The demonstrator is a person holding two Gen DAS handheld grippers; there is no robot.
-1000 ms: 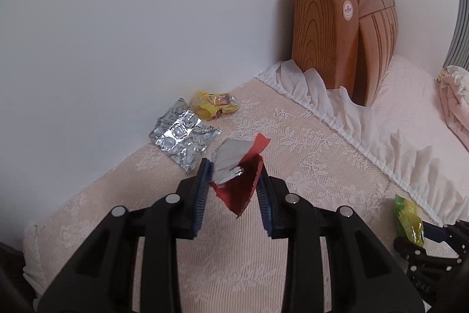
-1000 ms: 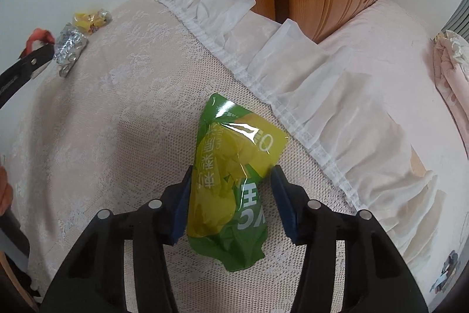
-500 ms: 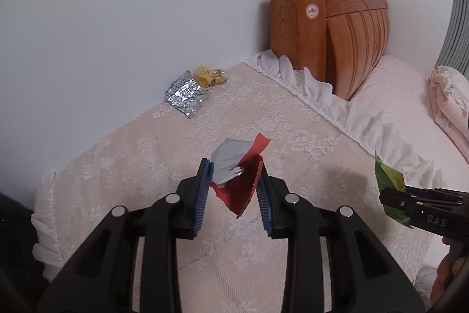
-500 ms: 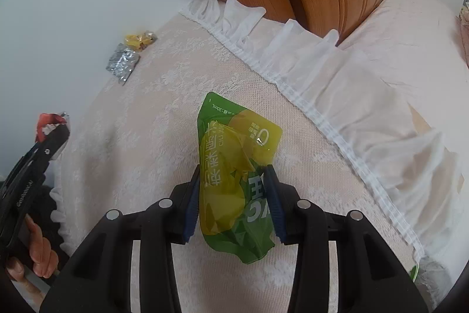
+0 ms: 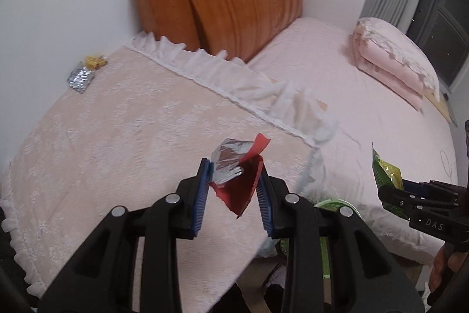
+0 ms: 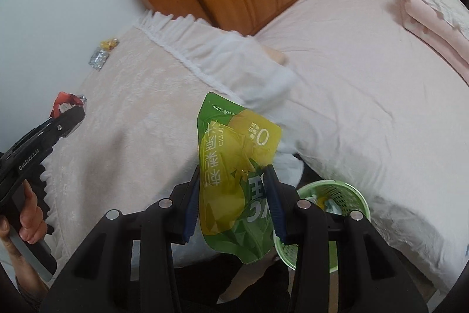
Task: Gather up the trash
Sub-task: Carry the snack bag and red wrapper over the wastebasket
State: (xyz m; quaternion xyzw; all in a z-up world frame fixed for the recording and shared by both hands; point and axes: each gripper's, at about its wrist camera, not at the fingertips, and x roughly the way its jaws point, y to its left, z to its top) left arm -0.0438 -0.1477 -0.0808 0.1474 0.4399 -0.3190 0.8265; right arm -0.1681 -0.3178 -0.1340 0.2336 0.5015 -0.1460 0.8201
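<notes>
At the far side, the bed (image 5: 366, 96) and its headboard (image 5: 234, 5) fill both views, with a lace-covered table (image 5: 117, 137) to the left. The green basket (image 6: 348, 195), near right below the table edge, is likely where the trash goes, which would explain both hands carrying their loads that way. The right gripper (image 6: 234, 195) has its fingers half-wide, clamped on a green pouch (image 6: 234, 166). The left gripper (image 5: 233, 195) has its fingers narrow, pinching a red wrapper (image 5: 240, 192) with foil lining. A foil pack (image 5: 79, 77) and a yellow wrapper (image 5: 95, 60) lie uncollected at the table's far left. Only the right view shows the basket's inside and the person's hand (image 6: 27, 213); the left view shows just a sliver of its rim.
</notes>
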